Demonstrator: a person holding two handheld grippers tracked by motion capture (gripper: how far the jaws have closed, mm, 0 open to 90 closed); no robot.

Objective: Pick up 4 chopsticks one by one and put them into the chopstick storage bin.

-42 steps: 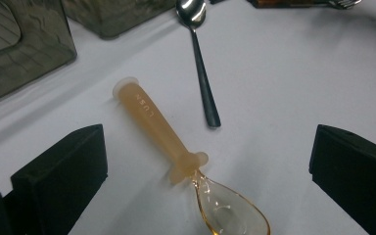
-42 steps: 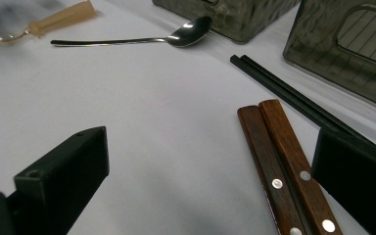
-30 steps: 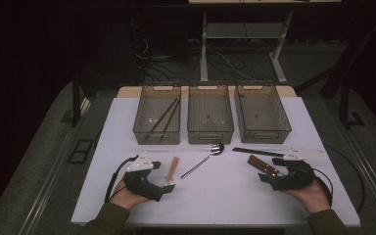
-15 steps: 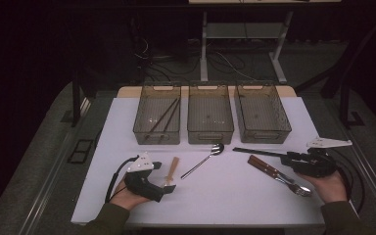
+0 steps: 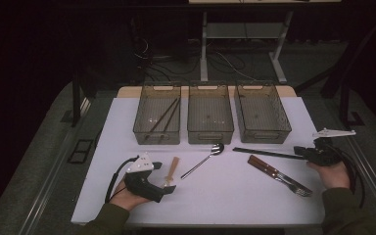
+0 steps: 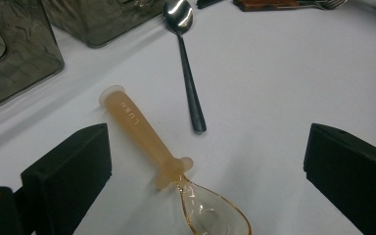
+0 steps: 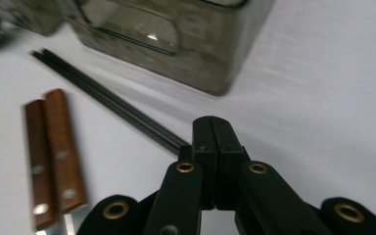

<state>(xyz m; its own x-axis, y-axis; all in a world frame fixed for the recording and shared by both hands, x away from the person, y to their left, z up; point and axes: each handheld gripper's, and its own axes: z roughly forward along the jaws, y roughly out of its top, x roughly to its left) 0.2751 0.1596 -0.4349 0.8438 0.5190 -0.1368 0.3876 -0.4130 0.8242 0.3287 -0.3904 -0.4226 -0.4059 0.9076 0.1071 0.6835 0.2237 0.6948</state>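
My left gripper (image 5: 164, 177) (image 6: 208, 142) rests open on the white mat, its jaws on either side of an amber plastic spoon (image 5: 173, 170) (image 6: 142, 132) without touching it. A metal spoon (image 5: 203, 160) (image 6: 188, 83) lies just beyond. My right gripper (image 5: 301, 152) (image 7: 211, 122) sits at the right end of a pair of black chopsticks (image 5: 267, 153) (image 7: 112, 105). Its jaws have just been closing and now stand pad to pad. The chopsticks' near ends run behind the left jaw, so I cannot tell whether they are pinched.
A knife and fork with brown handles (image 5: 267, 169) (image 7: 54, 156) lie in front of the chopsticks. Three smoked plastic bins stand in a row at the back: the left bin (image 5: 156, 139) holds dark chopsticks, then the middle bin (image 5: 210, 138) and the right bin (image 5: 264, 138).
My right hand moved right and slightly back, from the brown-handled cutlery to the chopsticks' end, leaving the knife and fork on the mat. Its jaws went from apart to shut. The left hand stayed still.
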